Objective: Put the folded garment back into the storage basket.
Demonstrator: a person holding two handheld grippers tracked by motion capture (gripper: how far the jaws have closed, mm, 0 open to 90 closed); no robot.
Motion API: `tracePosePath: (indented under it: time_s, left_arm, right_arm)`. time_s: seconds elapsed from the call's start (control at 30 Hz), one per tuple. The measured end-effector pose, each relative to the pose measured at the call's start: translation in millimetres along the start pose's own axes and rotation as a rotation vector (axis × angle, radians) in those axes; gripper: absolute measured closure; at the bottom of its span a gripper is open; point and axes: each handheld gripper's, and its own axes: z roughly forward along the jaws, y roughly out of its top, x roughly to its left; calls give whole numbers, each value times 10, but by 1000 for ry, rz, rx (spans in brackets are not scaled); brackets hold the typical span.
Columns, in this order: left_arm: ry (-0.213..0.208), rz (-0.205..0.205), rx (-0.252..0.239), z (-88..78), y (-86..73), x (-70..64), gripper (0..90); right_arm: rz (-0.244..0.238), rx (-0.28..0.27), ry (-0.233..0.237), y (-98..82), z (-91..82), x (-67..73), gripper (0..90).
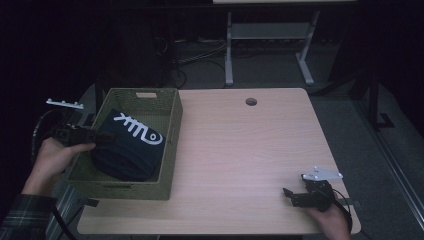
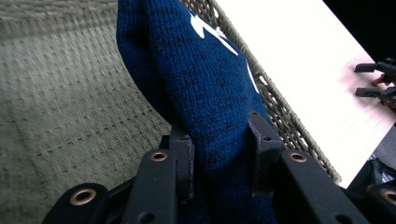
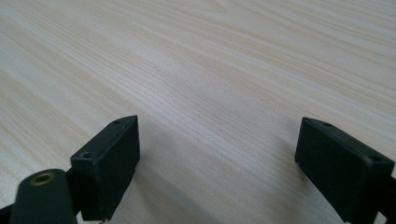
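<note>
The left gripper (image 2: 219,140) has its jaws pressed on a fold of the dark blue knitted garment (image 1: 129,146), which already lies inside the green woven basket (image 1: 172,150) at the table's (image 1: 240,150) left side, so I judge only the release is left, while the right gripper (image 1: 295,195) rests open near the front right corner.

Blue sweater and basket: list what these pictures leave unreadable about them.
- White design on the blue sweater: folds hide part of it in the high view; the top edge cuts it off in the left gripper view.
- Floor of the woven basket: covered by the sweater in the high view.
- Sweater's lower end: hidden behind the left claw, shut on it.
- Basket weave at left, left gripper view: blurred.
</note>
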Motion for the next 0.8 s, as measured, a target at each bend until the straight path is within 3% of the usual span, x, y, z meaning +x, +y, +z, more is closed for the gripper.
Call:
tracePosePath:
  time_s: [0.27, 0.57, 0.8]
  left_arm:
    - [12, -22, 18, 136, -77, 152, 682]
    - [45, -21, 75, 355, -174, 286, 672]
    - [149, 13, 154, 487, -222, 348, 652]
  right_arm:
    - [0, 0, 0, 0, 0, 0, 136]
    - [0, 0, 0, 0, 0, 0, 136]
    - [1, 0, 0, 0, 0, 1, 137]
